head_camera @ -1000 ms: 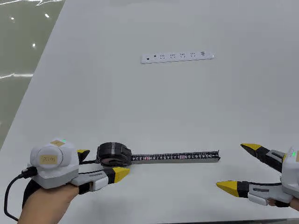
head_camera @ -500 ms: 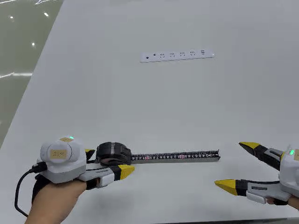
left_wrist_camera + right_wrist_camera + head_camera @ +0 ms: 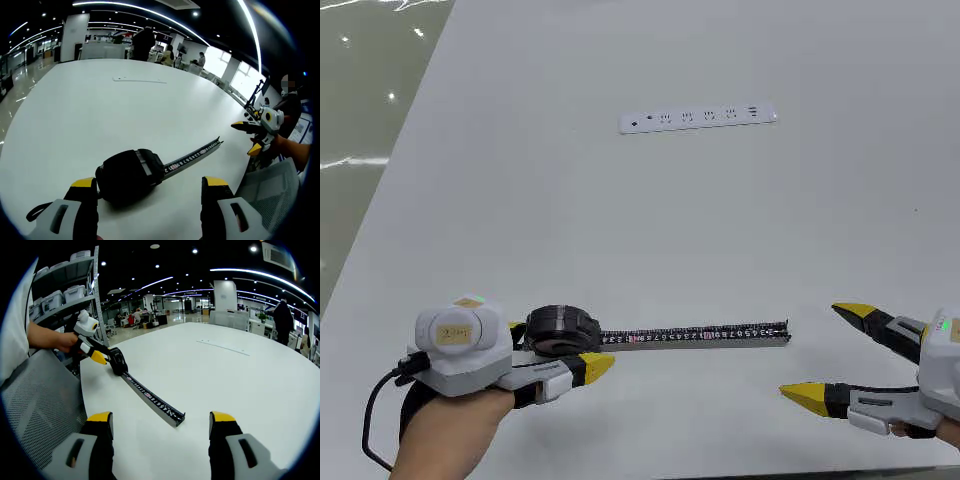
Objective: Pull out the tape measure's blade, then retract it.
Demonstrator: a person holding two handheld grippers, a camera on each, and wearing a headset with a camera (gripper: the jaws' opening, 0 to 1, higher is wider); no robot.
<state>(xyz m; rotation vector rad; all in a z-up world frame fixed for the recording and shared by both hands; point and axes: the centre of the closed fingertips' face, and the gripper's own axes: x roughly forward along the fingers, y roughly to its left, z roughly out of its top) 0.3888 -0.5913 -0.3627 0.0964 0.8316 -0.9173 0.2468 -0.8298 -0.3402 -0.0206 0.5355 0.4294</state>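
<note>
Straddling jaws: the left gripper point(image 3: 148, 182) stands wide open with the tape measure's case point(image 3: 127, 172) between its two yellow tips. One tip is just beside the case; I cannot tell whether it touches. Nothing is clamped.
Case handling: a compact black body that looks hard and fairly heavy for its bulk, with rounded flanks that could slip. The best hold is probably across the flat sides, squarely, clear of the blade slot.
Blade: the blade point(image 3: 700, 335) lies drawn out flat on the table point(image 3: 670, 220), running from the case toward the other gripper. It is thin and springy, stiff along its length but quick to kink, and likely to snap back fast once released.
Hook end: the end hook point(image 3: 177, 419) is the natural spot to pinch and to brake the return.
Right jaws: the right gripper point(image 3: 830, 355) is spread wide and empty, near the hook but apart from it.
Beyond: a white power strip point(image 3: 698, 117) lies well apart, further up the table.
</note>
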